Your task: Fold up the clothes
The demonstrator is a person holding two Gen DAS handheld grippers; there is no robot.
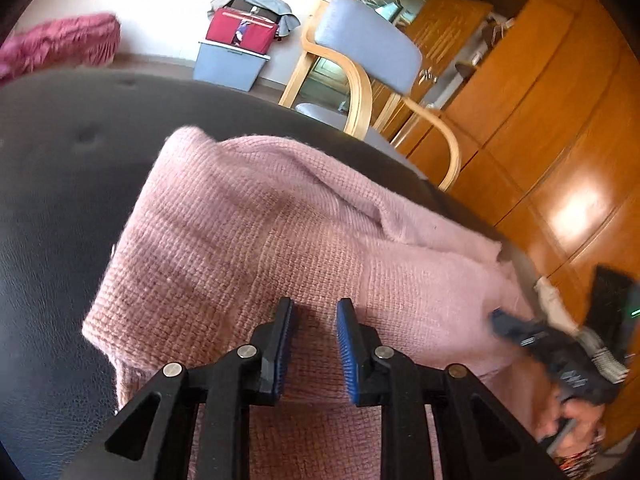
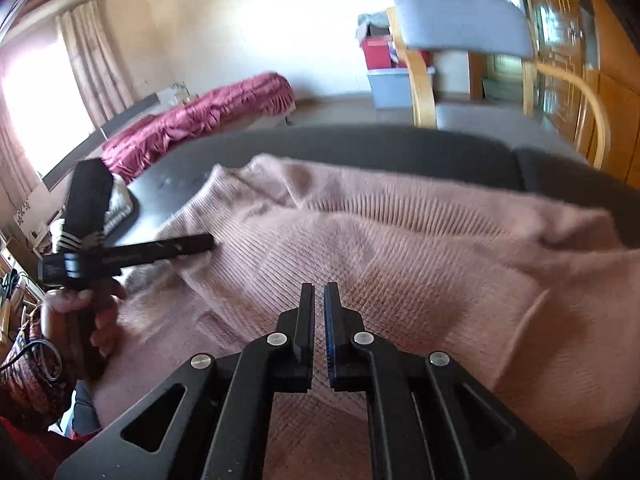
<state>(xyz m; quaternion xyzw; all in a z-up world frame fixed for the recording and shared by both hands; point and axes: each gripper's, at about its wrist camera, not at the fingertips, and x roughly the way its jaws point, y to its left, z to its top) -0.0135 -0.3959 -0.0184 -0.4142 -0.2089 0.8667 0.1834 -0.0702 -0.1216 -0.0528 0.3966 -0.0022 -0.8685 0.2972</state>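
A pink knitted sweater (image 1: 256,232) lies rumpled and partly folded on a black padded surface (image 1: 56,208). My left gripper (image 1: 316,310) hovers over the sweater's near part, its blue pads apart with nothing between them. At the right edge of that view a hand holds my blurred right gripper (image 1: 502,320) at the sweater's side. In the right wrist view the sweater (image 2: 400,248) fills the middle. My right gripper (image 2: 319,292) stands above it with a narrow slit between the pads and no cloth in it. The left gripper (image 2: 206,243) reaches in from the left, held by a hand (image 2: 100,312).
A wooden chair with a grey-blue back (image 1: 368,40) stands behind the surface, beside an orange wooden cabinet (image 1: 540,112). A red box (image 1: 240,32) sits on a grey bin (image 1: 228,66) by the wall. A crimson blanket (image 2: 200,120) lies at the far left.
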